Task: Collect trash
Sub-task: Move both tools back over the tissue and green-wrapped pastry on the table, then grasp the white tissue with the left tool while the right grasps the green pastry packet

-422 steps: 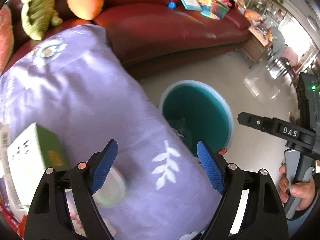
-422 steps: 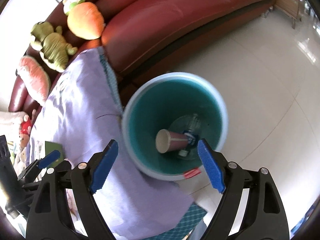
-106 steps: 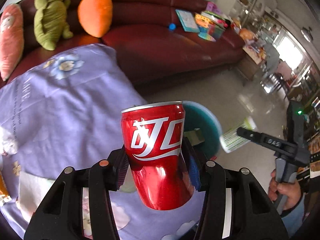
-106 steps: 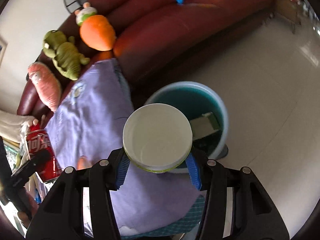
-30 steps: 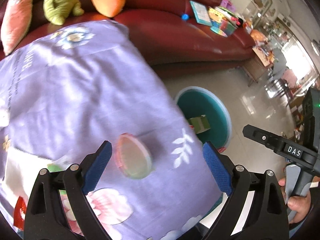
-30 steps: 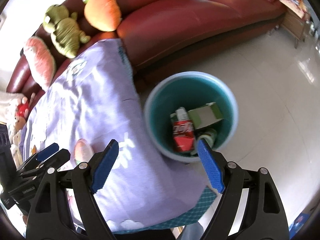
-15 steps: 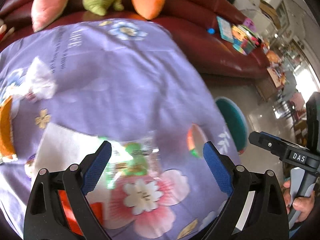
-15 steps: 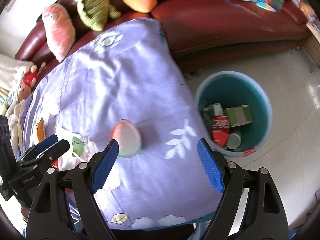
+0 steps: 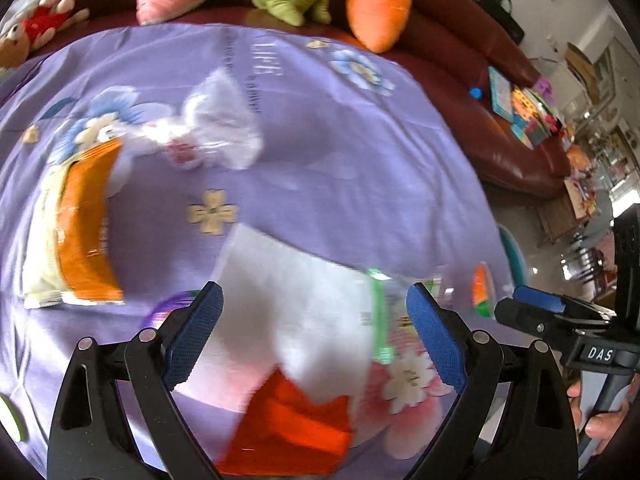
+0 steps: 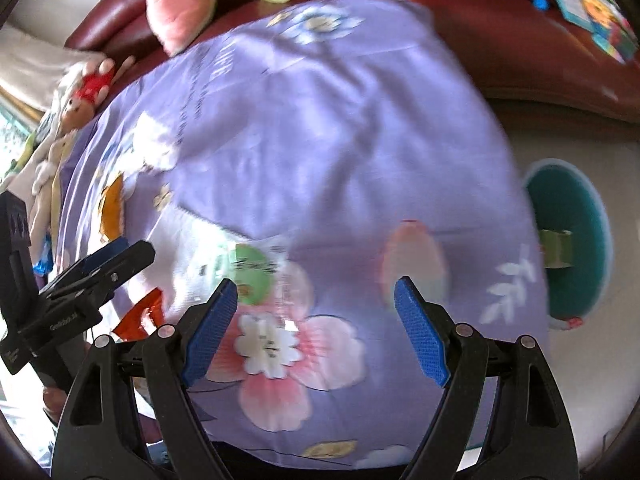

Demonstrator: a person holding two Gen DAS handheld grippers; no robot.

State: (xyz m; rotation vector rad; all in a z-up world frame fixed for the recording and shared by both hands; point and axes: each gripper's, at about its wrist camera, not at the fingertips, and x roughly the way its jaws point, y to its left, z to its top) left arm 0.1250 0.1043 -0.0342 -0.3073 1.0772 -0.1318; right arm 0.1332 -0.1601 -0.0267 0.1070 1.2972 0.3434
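My left gripper (image 9: 312, 332) is open and empty, just above a white paper sheet (image 9: 296, 300) and a red wrapper (image 9: 292, 428) on the purple flowered cloth (image 9: 340, 152). An orange snack bag (image 9: 80, 232) lies at the left and a crumpled clear wrapper (image 9: 216, 128) further back. A clear wrapper with a green label (image 10: 252, 264) lies near the paper. My right gripper (image 10: 316, 320) is open and empty over the cloth (image 10: 340, 140). The teal bin (image 10: 580, 240) stands on the floor at the right with a green box (image 10: 556, 248) inside.
A red leather sofa (image 9: 480, 80) with plush toys, an orange carrot (image 9: 376, 4) among them, runs behind the table. Books and toys (image 9: 524, 108) lie on the sofa seat. A pink and green round lid (image 10: 412, 256) lies on the cloth near the bin side.
Both grippers have swung left, away from the bin and over the table. The trash on the cloth has come closer to my left gripper. Both stay open.
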